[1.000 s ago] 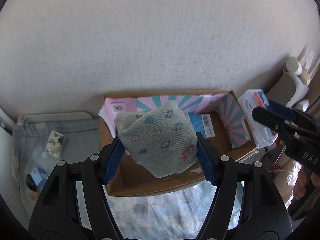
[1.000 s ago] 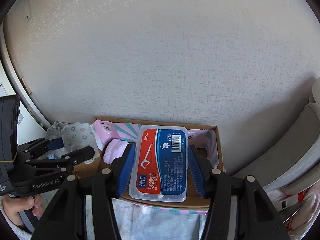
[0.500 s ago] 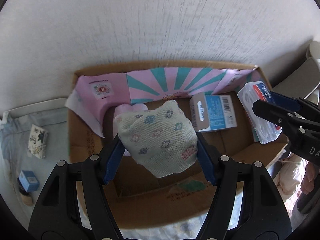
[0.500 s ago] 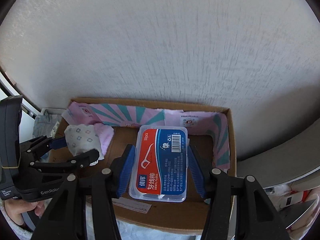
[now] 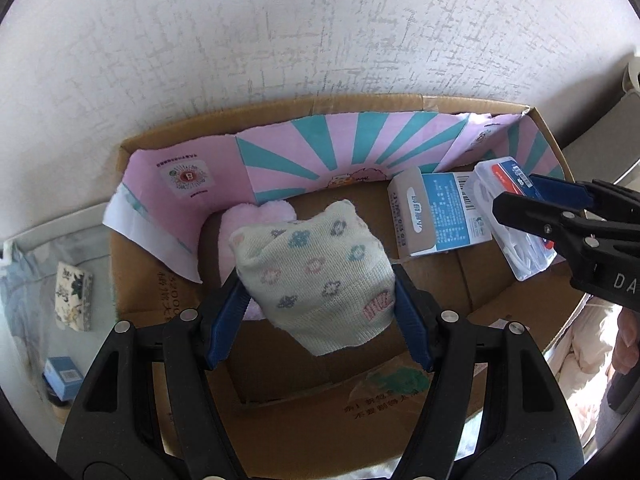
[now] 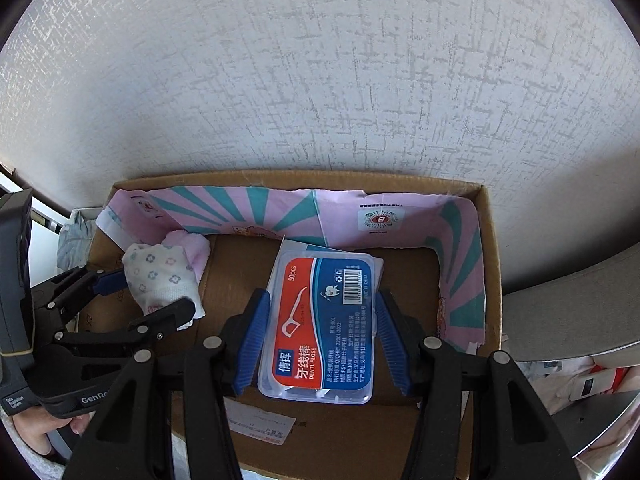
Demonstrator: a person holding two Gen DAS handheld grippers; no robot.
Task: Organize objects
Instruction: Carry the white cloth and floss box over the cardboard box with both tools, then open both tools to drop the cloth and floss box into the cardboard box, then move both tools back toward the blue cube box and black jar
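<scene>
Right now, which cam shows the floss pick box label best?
Right wrist: the floss pick box faces the lens between the right claw pads, label readable. Left wrist sees it only edge-on at the frame's right, largely hidden by that claw.

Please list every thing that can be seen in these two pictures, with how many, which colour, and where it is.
cardboard box: 1, brown, against the white wall, open at the top
paper liner: 1, pink with teal rays, standing along the inner walls of the box
knitted sock: 1, cream with small flowers, held over the box
fluffy item: 1, pink, in the box behind the sock
carton: 1, blue and white, lying in the box
floss pick case: 1, clear with a red and blue label, held over the box
floral packet: 1, cream with dark flowers, left of the box
small blue box: 1, blue, left of the box
left gripper: 1, black with blue pads, shut on the sock
right gripper: 1, black with blue pads, shut on the case
</scene>
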